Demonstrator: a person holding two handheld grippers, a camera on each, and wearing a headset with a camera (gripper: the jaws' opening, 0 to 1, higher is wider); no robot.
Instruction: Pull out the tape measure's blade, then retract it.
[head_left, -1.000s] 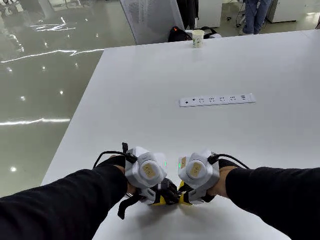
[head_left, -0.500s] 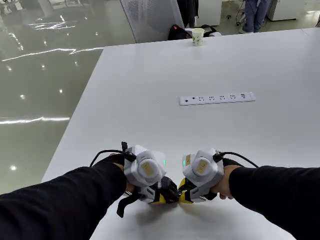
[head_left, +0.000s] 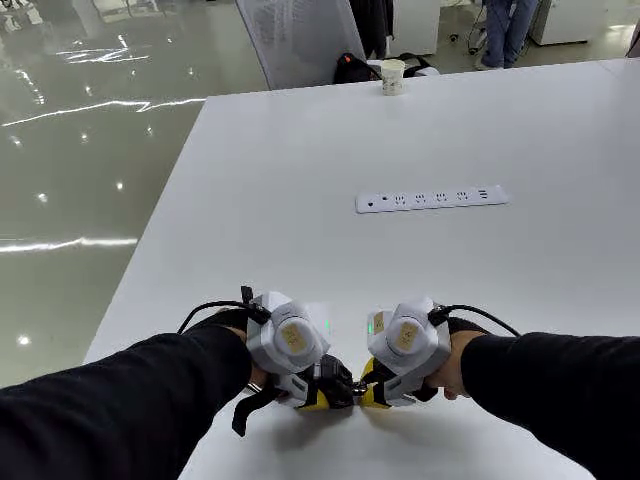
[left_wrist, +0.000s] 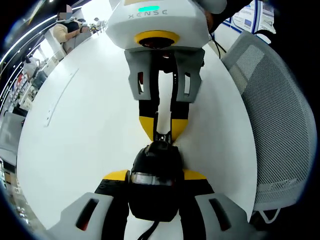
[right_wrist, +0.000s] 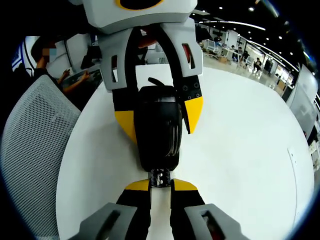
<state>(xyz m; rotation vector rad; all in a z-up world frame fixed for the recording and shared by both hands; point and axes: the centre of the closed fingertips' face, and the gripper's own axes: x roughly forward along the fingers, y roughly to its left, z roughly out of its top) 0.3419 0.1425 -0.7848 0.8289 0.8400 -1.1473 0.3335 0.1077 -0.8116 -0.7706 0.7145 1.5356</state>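
Supporting surface: white table (head_left: 300, 180) across the middle of the head view; the work sits at its near edge, bottom centre.
Chair: grey mesh chair (left_wrist: 280, 115), right side of the left gripper view, just off the table.
Power strip: white power strip (head_left: 432, 198), centre right of the head view, well apart from the work.
Left gripper: left gripper (left_wrist: 155, 175), jaws closed onto both sides of the tape measure's case.
Right gripper: right gripper (right_wrist: 161, 186), jaws pinched almost together on the blade hook.
Tape measure: black tape measure (right_wrist: 159, 132), between the two grippers.
Blade hook: metal blade hook (right_wrist: 160, 176), right at the case mouth.
Change: over the last second the grippers' white housings have drawn slightly apart, the right one edging rightward in the head view.
Meaning: the pull looks barely begun, with no length of blade showing; retraction is still to come.
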